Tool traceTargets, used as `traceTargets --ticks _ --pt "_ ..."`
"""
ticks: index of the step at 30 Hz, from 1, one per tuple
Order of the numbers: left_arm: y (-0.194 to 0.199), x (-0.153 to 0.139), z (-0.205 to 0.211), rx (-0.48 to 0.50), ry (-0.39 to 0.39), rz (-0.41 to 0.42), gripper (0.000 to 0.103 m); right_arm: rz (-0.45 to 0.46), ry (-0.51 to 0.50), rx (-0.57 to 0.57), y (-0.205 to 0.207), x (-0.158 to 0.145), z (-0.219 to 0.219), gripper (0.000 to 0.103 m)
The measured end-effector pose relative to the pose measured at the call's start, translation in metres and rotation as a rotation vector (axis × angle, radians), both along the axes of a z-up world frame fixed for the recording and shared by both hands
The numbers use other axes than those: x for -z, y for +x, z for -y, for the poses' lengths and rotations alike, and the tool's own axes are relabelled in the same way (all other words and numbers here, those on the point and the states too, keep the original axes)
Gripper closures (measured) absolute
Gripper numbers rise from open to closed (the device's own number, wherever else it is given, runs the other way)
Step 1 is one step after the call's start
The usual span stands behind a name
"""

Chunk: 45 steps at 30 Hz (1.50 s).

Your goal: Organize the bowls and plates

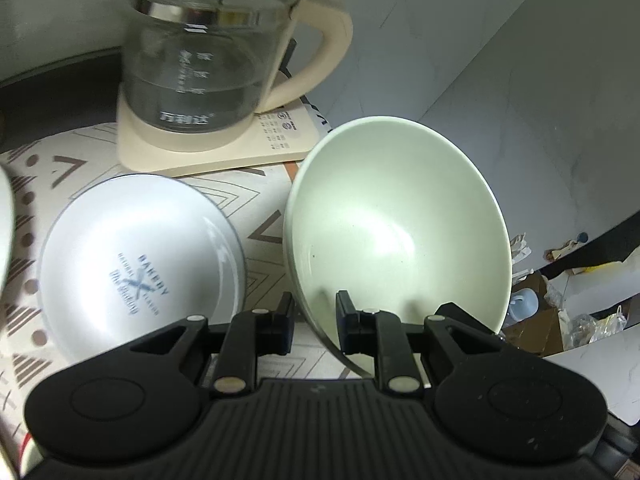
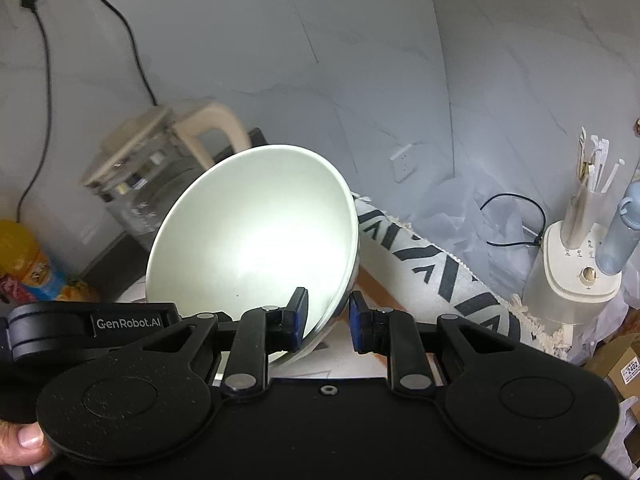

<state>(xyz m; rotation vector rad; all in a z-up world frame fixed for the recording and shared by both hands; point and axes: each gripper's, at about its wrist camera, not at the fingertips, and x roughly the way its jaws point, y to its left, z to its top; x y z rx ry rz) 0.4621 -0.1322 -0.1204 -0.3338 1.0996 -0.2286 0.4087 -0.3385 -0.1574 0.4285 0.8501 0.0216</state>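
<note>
A pale green bowl hangs tilted above the patterned cloth, its opening facing the camera. My left gripper is shut on its lower left rim, one pad inside and one outside. In the right wrist view what looks like the same bowl fills the centre. My right gripper is closed narrowly on its right rim, with the left pad against the inner wall. The left gripper's black body lies beside the bowl's lower left. A white bowl printed "BAKERY" rests on the cloth to the left.
A glass kettle on a cream base stands just behind the bowls. Another white dish's edge shows at far left. The marble wall is close behind. The cloth's fringed edge, a cream appliance and a cardboard box lie to the right.
</note>
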Motion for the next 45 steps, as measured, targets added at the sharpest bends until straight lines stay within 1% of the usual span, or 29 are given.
traceTargets --ticks 5,12,25,30,33,45 --pt "-0.022 -0.018 -0.013 -0.022 0.0 0.022 0.084 0.02 0.021 -0.022 -0.02 -0.015 -0.007 0.081" --pt "-0.052 -0.037 -0.029 -0.053 0.006 0.037 0.084 0.041 0.034 -0.065 -0.045 -0.031 -0.019 0.081" --pt "-0.103 -0.055 -0.05 -0.095 0.015 0.057 0.084 0.077 0.045 -0.109 -0.083 -0.045 -0.035 0.081" --pt "-0.117 -0.054 -0.059 -0.11 0.02 0.071 0.083 0.104 0.049 -0.13 -0.095 -0.045 -0.043 0.081" --pt "-0.126 -0.051 -0.064 -0.12 0.024 0.076 0.083 0.113 0.034 -0.152 -0.101 -0.044 -0.051 0.081" --pt "-0.166 -0.04 -0.096 -0.196 0.038 0.059 0.083 0.078 0.048 -0.297 -0.122 -0.031 -0.077 0.079"
